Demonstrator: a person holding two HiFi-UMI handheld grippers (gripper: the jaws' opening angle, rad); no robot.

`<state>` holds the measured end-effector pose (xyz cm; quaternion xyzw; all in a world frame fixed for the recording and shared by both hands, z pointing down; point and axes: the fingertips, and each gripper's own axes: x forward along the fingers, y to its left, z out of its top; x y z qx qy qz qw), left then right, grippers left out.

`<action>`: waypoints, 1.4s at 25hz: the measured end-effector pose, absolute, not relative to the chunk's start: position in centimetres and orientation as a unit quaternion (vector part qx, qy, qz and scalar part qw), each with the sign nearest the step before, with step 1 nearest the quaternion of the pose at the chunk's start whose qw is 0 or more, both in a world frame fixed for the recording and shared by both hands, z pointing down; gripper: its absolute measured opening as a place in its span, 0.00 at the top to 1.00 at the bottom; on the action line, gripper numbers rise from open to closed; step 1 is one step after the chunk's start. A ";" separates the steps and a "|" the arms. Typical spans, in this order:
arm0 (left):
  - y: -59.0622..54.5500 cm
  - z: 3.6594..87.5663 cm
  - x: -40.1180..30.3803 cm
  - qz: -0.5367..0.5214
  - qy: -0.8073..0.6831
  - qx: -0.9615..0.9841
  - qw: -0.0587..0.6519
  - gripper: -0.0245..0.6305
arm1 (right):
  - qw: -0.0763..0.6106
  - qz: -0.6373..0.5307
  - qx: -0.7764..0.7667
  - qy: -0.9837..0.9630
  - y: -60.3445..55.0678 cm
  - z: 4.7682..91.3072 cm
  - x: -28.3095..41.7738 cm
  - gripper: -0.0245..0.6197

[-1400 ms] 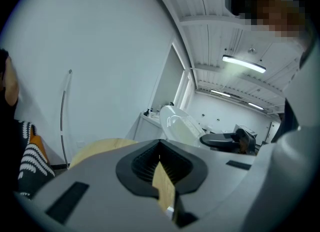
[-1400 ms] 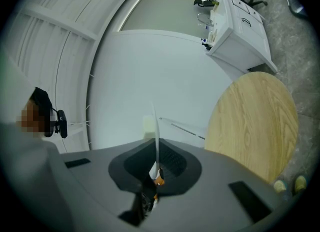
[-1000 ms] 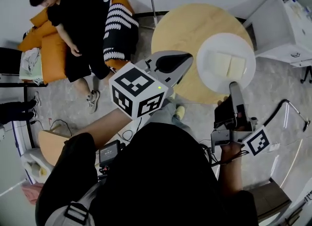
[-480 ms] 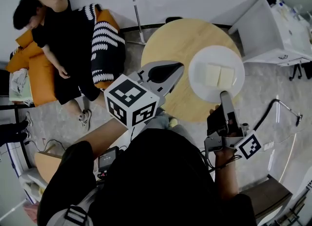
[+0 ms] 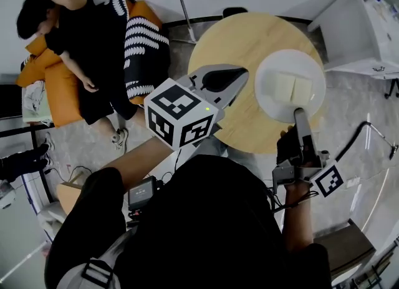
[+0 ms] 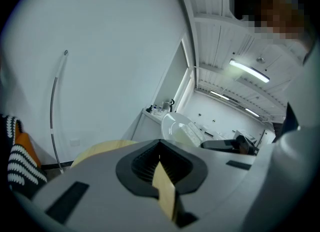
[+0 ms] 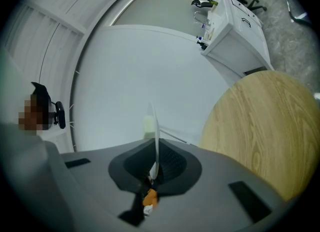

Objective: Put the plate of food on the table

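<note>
The task is partly complete: the round white plate (image 5: 269,69), carrying two pale rectangular slabs of food (image 5: 292,87), is gripped and carried but has not yet been set down. The right gripper (image 5: 298,114) is clenched on the near rim of the plate. In the right gripper view the rim runs edge-on straight into the closed jaws, and the rest of the plate extends forward from the jaw tips. The round light wooden table (image 5: 240,41) lies beyond and beneath the plate. In the head view most of the plate overlaps the tabletop on the side nearest the right gripper. The right gripper view shows a gap between plate and tabletop, so the plate is judged to be held above the table rather than resting on it. Remaining steps, as judged: lower the plate until its base sits flat on the wood, part the jaws, and draw the gripper back off the rim. The right gripper points roughly level, away from the person, with the forearm stretched out behind it. The left gripper (image 5: 237,77) has its jaws together with no task object between them. It is held out over the near edge of the table, to the left of the plate and apart from it, and tilts slightly downward.
</note>
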<state>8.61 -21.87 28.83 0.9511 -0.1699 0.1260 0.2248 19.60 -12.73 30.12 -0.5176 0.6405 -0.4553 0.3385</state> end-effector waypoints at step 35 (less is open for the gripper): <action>-24.9 39.8 8.6 0.174 -0.229 0.917 0.275 0.95 | 0.300 -0.538 -0.512 0.599 -16.6 43.1 22.1 0.93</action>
